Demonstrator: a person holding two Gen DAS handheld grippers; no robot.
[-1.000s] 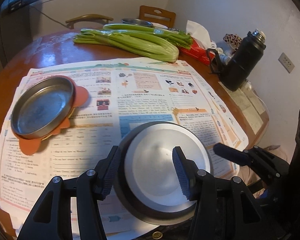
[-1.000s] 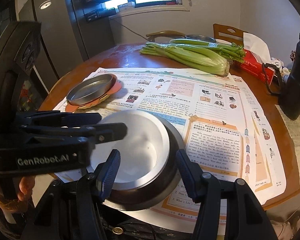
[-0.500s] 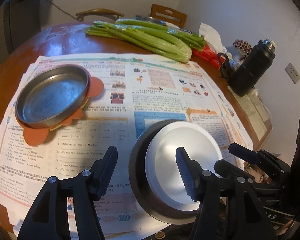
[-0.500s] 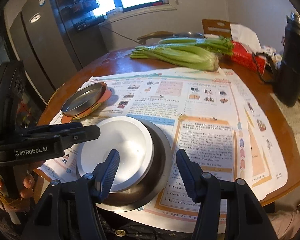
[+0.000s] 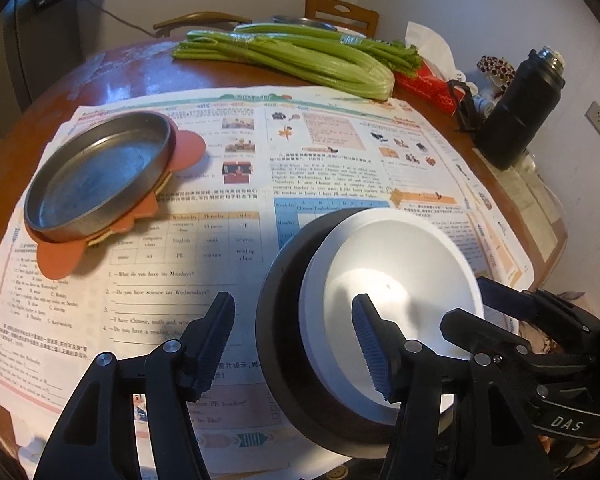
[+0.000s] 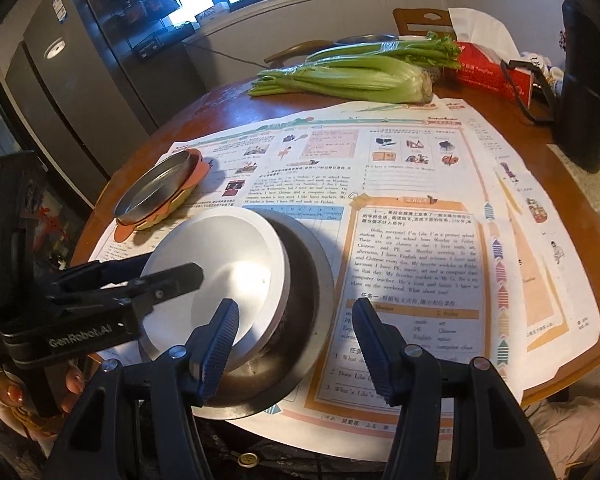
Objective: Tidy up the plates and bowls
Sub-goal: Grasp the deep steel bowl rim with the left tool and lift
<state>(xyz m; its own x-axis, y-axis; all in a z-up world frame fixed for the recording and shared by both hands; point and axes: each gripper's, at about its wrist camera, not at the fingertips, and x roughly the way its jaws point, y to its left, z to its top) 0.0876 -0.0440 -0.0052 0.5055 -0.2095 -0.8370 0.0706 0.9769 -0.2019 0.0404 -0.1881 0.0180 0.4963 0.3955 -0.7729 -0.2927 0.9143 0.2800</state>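
A white bowl sits tilted inside a wide dark metal bowl at the near edge of the table; both show in the right wrist view, white bowl and metal bowl. My left gripper is open, its fingers astride the metal bowl's left rim, one over the white bowl. My right gripper is open, astride the metal bowl's right rim. A steel plate rests on an orange mat at the left.
Printed paper sheets cover the round wooden table. Celery, a red tissue box and a black flask stand at the back and right. A fridge stands left.
Both grippers have shifted apart relative to the bowls: the left now sits over the left rim, the right over the right rim. The white bowl has tilted and slid inside the metal bowl.
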